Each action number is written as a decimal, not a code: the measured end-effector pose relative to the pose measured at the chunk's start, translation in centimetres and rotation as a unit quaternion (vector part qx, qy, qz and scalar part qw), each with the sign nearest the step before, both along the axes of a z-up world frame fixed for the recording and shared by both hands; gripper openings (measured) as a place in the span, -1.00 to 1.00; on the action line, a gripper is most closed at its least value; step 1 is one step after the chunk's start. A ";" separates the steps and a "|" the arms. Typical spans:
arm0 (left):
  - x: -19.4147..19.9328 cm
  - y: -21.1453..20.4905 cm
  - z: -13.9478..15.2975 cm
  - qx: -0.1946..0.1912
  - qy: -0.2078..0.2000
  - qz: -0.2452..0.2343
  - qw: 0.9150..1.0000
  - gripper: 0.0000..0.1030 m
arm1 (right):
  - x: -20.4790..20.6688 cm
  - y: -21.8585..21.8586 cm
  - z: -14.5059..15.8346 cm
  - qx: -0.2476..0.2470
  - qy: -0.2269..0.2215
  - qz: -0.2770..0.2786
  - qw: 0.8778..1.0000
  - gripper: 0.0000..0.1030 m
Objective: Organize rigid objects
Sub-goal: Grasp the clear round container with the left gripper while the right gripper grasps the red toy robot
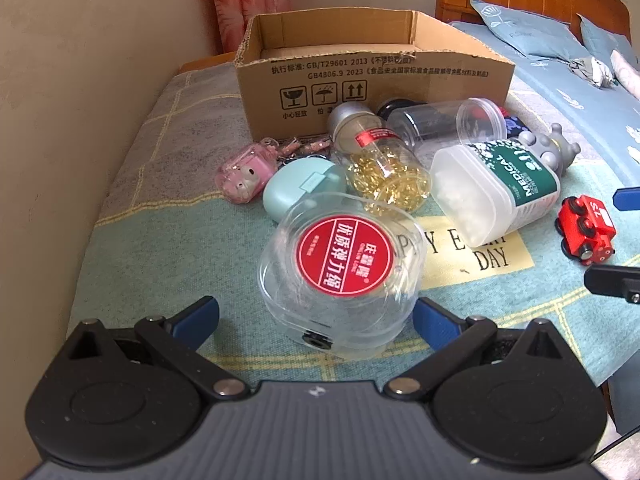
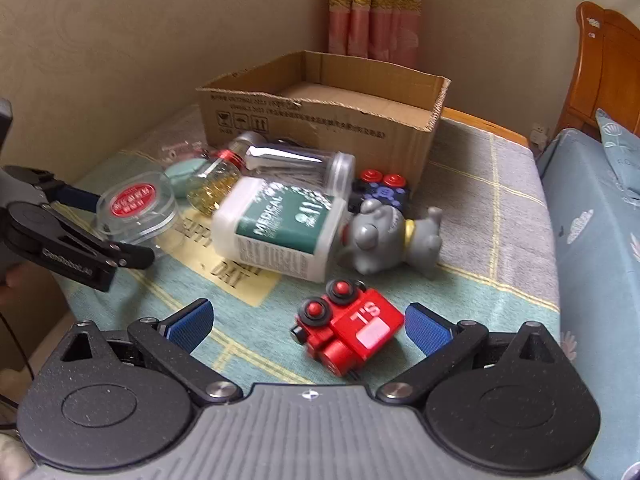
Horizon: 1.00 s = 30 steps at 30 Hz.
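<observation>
In the left wrist view the left gripper (image 1: 316, 318) stands wide open at lower centre, its blue pads on either side of a clear case (image 1: 340, 272) with a red round label; neither pad clearly touches the case, which lies on the checked cloth (image 1: 160, 248). Just above it sit a mint case (image 1: 302, 190) and, to its left, a pink case (image 1: 244, 178). A bottle of gold capsules (image 1: 380, 160) lies on its side at centre, with a clear jar (image 1: 452, 120) beyond it and a white "MEDICAL" bottle (image 1: 496, 192) to the right, also lying down. A grey toy (image 1: 552, 148) shows behind that bottle. The cardboard box (image 1: 372, 80) stands open at upper centre, and it seems to hold nothing. The red train (image 1: 586, 232) lies at the right edge.

In the right wrist view the right gripper (image 2: 308, 324) is also open, its pads flanking the train (image 2: 348, 332) at lower centre, with a gap on each side. The train lies tipped, wheels toward the upper left. The white bottle (image 2: 276, 228) and grey toy (image 2: 388, 236) lie just above it, touching each other, and a dark toy with red buttons (image 2: 380, 192) sits behind them against the box (image 2: 320, 120). The left gripper (image 2: 120, 236) appears at left around the clear case (image 2: 136, 208).
</observation>
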<state>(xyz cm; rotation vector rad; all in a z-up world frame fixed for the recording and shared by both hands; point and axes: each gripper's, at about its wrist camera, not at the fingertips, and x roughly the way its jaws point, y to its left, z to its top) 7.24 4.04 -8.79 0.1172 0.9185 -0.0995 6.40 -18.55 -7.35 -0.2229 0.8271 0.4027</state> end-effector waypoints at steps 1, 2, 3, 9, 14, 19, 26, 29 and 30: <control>0.1 0.0 -0.1 -0.003 0.002 -0.004 1.000 0.98 | 0.0 -0.3 -0.7 -0.014 0.005 -0.001 1.000 1.00; 0.2 -0.1 -0.2 -0.005 0.006 -0.008 1.000 0.99 | 0.0 -0.5 -1.2 -0.025 0.008 0.000 1.000 1.00; 0.2 -0.1 -0.3 -0.008 0.006 -0.011 1.000 0.99 | 0.1 -0.7 -1.6 -0.027 0.011 0.003 1.000 1.00; 0.6 0.3 -0.6 -0.029 0.008 -0.020 0.999 0.99 | 1.2 -2.4 -2.6 0.004 0.019 0.036 0.999 1.00; 1.5 0.1 -0.6 -0.029 0.006 -0.025 0.999 0.99 | 2.3 -2.4 -2.6 0.006 0.012 0.081 0.997 1.00; 2.3 -0.4 -0.5 -0.022 0.006 -0.041 0.999 0.98 | 3.5 -1.6 -2.5 0.003 0.018 0.116 0.993 1.00; 1.8 -1.4 -0.3 -0.024 0.021 -0.108 0.994 0.98 | 2.7 -0.4 -1.9 -0.016 0.051 0.188 0.981 1.00; 1.9 -1.6 -0.2 -0.005 0.016 -0.120 0.993 0.97 | 2.3 -0.1 -1.7 -0.027 0.063 0.212 0.975 1.00; 2.0 -1.6 -0.2 -0.001 0.016 -0.123 0.992 0.97 | 2.3 -0.1 -1.6 -0.030 0.064 0.214 0.974 1.00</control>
